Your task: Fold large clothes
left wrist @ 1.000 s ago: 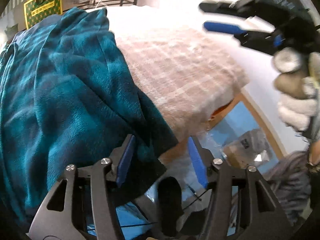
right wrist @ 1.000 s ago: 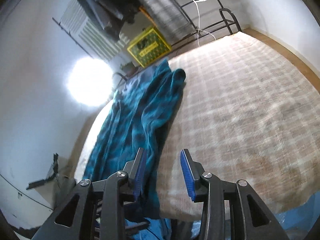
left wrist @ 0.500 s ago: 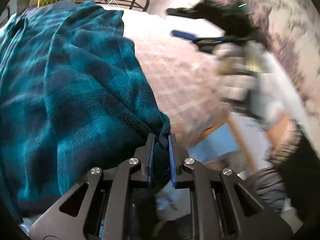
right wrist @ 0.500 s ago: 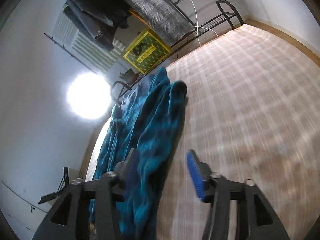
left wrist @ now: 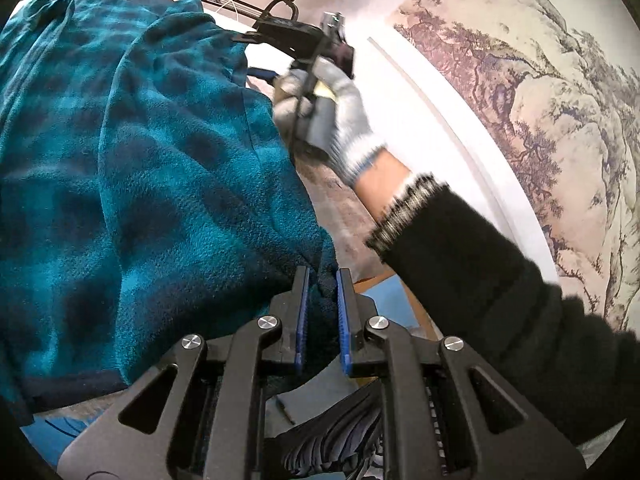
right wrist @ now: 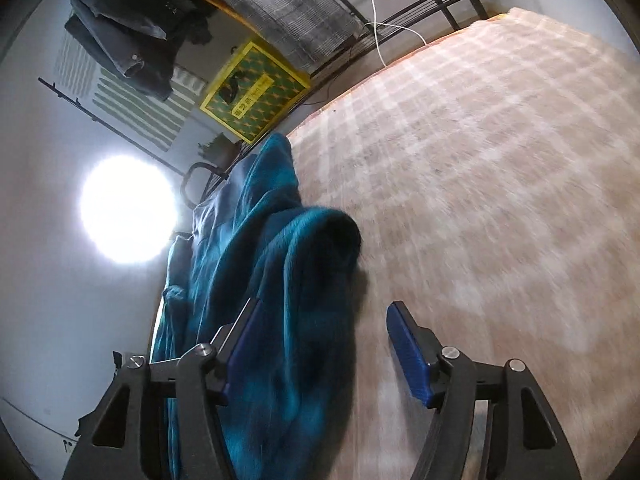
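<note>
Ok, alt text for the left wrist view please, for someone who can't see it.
The left gripper is shut on a corner of a teal plaid fleece garment spread over a bed. Beyond it, a gloved hand in a black sleeve holds the right gripper near the garment's far edge.

Checked bedspread (right wrist: 480, 200), yellow-green box (right wrist: 254, 92), landscape mural (left wrist: 540, 100)
</note>
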A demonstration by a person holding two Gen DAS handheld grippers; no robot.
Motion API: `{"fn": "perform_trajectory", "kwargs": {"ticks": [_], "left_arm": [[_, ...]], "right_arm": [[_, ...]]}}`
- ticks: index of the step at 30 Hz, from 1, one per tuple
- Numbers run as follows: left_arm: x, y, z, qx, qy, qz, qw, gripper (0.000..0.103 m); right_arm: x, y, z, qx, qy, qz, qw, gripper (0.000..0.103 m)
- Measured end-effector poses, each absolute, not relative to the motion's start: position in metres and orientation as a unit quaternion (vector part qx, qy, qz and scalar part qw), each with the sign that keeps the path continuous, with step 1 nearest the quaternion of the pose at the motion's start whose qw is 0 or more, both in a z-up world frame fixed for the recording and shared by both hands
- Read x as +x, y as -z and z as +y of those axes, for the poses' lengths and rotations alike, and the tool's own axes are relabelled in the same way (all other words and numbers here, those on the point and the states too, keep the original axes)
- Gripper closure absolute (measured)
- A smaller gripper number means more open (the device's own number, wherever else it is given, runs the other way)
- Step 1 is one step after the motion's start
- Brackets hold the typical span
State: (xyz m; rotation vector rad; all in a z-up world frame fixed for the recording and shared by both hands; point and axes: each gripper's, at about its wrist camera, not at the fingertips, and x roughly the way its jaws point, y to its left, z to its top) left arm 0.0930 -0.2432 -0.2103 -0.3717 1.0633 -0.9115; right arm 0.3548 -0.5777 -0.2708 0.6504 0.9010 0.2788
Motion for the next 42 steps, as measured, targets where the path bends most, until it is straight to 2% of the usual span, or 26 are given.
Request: {"fn": "perform_trajectory", "kwargs": {"ticks": [1, 2, 4, 6, 14, 18, 23, 32, 39, 40, 42], "left_arm": [[0.093, 0.21, -0.243, -0.169, 0.417, 0.486, 0.749, 0.092], [0.093, 0.211, -0.242, -0.169, 0.417, 0.486, 0.749, 0.092], [0.093, 0.212, -0.239, -0.172, 0.418, 0.486, 0.748, 0.092], [0.095, 0.216, -0.234, -0.182, 0.419, 0.488, 0.743, 0.092], [0.092, 0.216, -0.202, -0.227, 0.429, 0.476, 0.734, 0.093], [0.091, 0.218, -0.177, -0.249, 0.426, 0.469, 0.733, 0.093], [0.086, 0.229, -0.14, -0.269, 0.405, 0.467, 0.739, 0.094], [0.084, 0.25, -0.074, -0.307, 0.347, 0.465, 0.754, 0.094], [0.085, 0.273, -0.053, -0.315, 0.312, 0.48, 0.757, 0.094], [0.085, 0.276, -0.053, -0.316, 0.31, 0.482, 0.756, 0.094], [0.085, 0.279, -0.054, -0.316, 0.309, 0.485, 0.755, 0.094]], "right_arm": [[0.36, 0.273, -0.575, 0.312, -0.137, 0.426, 0.838, 0.047], [0.365, 0.277, -0.572, 0.315, -0.141, 0.43, 0.834, 0.066], [0.377, 0.284, -0.56, 0.305, -0.137, 0.451, 0.827, 0.084], [0.381, 0.283, -0.552, 0.294, -0.12, 0.455, 0.832, 0.093], [0.384, 0.225, -0.512, 0.238, -0.073, 0.457, 0.854, 0.097], [0.384, 0.187, -0.453, 0.131, -0.051, 0.45, 0.882, 0.097], [0.389, 0.17, -0.375, 0.025, -0.047, 0.448, 0.892, 0.097], [0.408, 0.191, -0.259, -0.076, -0.058, 0.466, 0.88, 0.097], [0.43, 0.238, -0.204, -0.125, -0.051, 0.493, 0.859, 0.097], [0.431, 0.246, -0.2, -0.133, -0.048, 0.497, 0.856, 0.096], [0.43, 0.254, -0.196, -0.14, -0.05, 0.499, 0.854, 0.081]]}}
